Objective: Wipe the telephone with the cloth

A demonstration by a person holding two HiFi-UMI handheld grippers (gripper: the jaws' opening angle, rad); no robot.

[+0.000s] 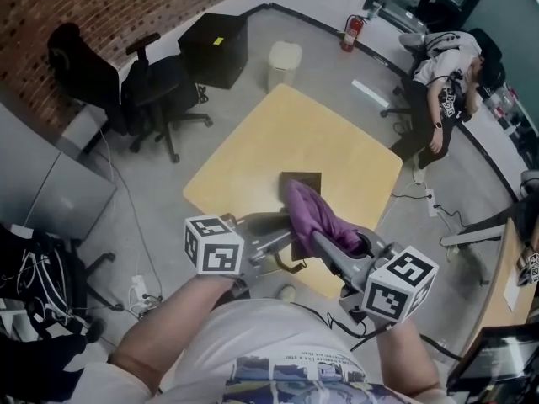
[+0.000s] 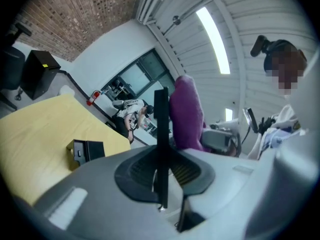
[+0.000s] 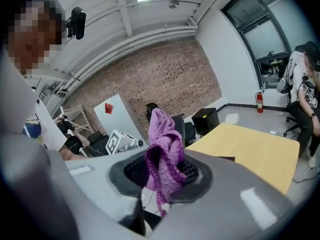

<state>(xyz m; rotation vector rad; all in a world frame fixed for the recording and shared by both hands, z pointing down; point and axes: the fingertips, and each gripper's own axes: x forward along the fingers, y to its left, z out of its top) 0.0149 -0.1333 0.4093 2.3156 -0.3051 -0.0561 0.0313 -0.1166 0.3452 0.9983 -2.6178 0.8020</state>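
Left gripper jaws clamped on telephone, a thin dark slab held edge-on and upright above yellow table. Right gripper jaws clamped on purple cloth. Cloth bunched up just beside telephone's upper part; contact unclear. Small black box sits on table near its edge. No legible print on telephone or cloth. Marker cubes show square codes only. Shirt print too blurred to read.
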